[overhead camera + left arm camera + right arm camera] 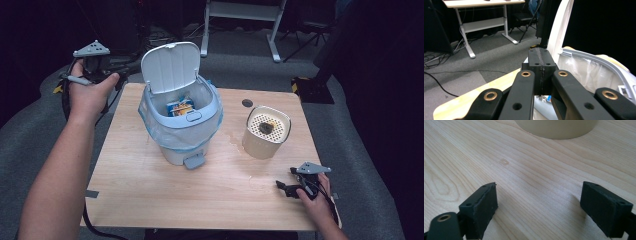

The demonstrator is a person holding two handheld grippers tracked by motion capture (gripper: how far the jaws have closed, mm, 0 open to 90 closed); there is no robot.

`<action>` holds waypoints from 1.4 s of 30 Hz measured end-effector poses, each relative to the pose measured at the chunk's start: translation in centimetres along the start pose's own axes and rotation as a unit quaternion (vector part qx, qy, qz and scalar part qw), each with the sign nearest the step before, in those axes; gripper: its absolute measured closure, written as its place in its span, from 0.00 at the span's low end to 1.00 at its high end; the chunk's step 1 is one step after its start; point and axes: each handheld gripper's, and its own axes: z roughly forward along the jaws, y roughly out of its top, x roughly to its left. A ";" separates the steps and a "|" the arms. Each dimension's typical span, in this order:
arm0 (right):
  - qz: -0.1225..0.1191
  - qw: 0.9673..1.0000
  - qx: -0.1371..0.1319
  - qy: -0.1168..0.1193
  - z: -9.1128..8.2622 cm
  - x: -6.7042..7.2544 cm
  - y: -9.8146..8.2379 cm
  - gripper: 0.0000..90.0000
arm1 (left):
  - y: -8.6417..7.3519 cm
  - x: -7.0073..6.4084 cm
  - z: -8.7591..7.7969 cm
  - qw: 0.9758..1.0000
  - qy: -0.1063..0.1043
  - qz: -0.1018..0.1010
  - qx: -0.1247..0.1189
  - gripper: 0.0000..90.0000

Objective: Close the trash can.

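A pale wooden bench (165, 195) with a visible grain carries a small pedal bin (180, 135) of smooth light blue-grey plastic, rounded in body and lined with a thin, crinkled translucent bag (212, 125) folded over its rim. Its white lid (170, 66) stands tilted up and back on the far side, and a flat grey pedal (194, 161) sticks out at the base on the near side. Inside lies a blue and orange packet (179, 107). To the bin's right stands a cream container (265, 131), squarish with rounded corners, topped by a perforated white insert that bears a dark lump (266, 127). A faint wet stain (231, 137) marks the wood between the two.

The left tool (107, 70) is held off the bench's far left corner, just left of the raised lid and apart from it. In the left gripper view its matte black jaws are pressed flat together with nothing between them (the seam is a thin line), and the lid's edge (560, 27) and the bin's bagged rim (596, 61) lie just beyond and to the right.

The right tool (287, 187) rests low at the bench's near right corner, well apart from the bin, with the cream container (556, 128) near, ahead of it. In the right gripper view its blocky black jaws stand wide, with only bare wood (539, 195) between them.
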 end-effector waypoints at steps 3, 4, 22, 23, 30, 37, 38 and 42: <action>0.000 1.000 0.000 0.000 0.0 0.0 0.0 0.16 | 0.2 0.2 0.3 1.000 -0.003 0.006 -0.001 1.00; 0.000 1.000 0.000 0.000 0.0 0.0 0.0 0.16 | 0.2 0.3 0.4 1.000 -0.006 0.004 -0.004 1.00; 0.000 1.000 0.000 0.000 0.0 0.0 0.0 0.16 | 0.2 -3.5 1.0 0.992 -0.124 0.010 -0.016 0.73; 0.000 1.000 0.000 0.000 0.0 0.0 0.0 0.16 | 0.2 -3.7 1.1 0.992 -0.126 0.012 -0.014 0.70; 0.000 1.000 0.000 0.000 0.0 0.0 0.0 0.16 | -0.3 -5.7 2.2 0.992 -0.126 0.027 0.015 0.60; 0.000 1.000 0.000 0.000 0.0 0.0 0.0 0.16 | -1.2 -7.0 3.5 0.990 -0.130 0.035 0.031 0.53; 0.000 1.000 0.000 0.000 0.0 0.0 0.0 0.16 | -1.4 -7.1 3.7 0.991 -0.128 0.038 0.032 0.51; 0.000 1.000 0.000 0.000 0.0 0.0 0.0 0.16 | -1.8 -7.6 4.4 0.990 -0.126 0.040 0.044 0.51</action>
